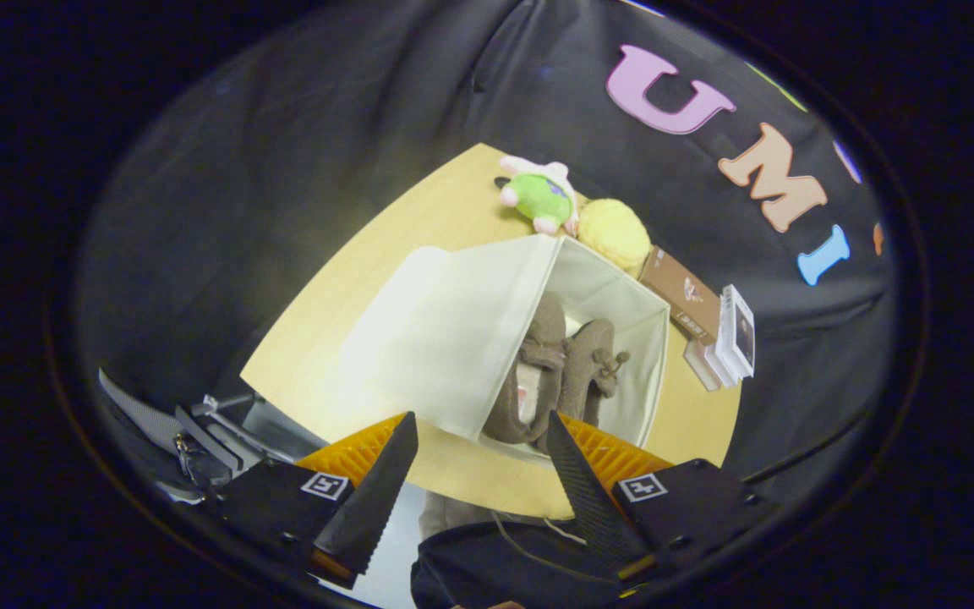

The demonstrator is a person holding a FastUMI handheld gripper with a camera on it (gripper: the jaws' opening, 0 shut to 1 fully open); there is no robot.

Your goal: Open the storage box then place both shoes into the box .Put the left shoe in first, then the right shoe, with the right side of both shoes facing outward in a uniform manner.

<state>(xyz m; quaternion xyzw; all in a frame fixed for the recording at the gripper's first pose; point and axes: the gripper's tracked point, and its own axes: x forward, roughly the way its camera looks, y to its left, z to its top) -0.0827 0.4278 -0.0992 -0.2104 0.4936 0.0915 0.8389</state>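
Shoes (559,376), both plush and surely light, sit upright in the open storage box (453,330) on the table (352,279), so I'd pinch a soft collar, though my gripper (480,452) hangs spread and empty.

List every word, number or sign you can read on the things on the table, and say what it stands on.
None can be quoted.
Brown carton: pale print and a logo, too small to read.
White cartons beside it: a dark picture, no legible text.
Gripper, open and empty just before the storage box: square coded markers, patterns, not words.
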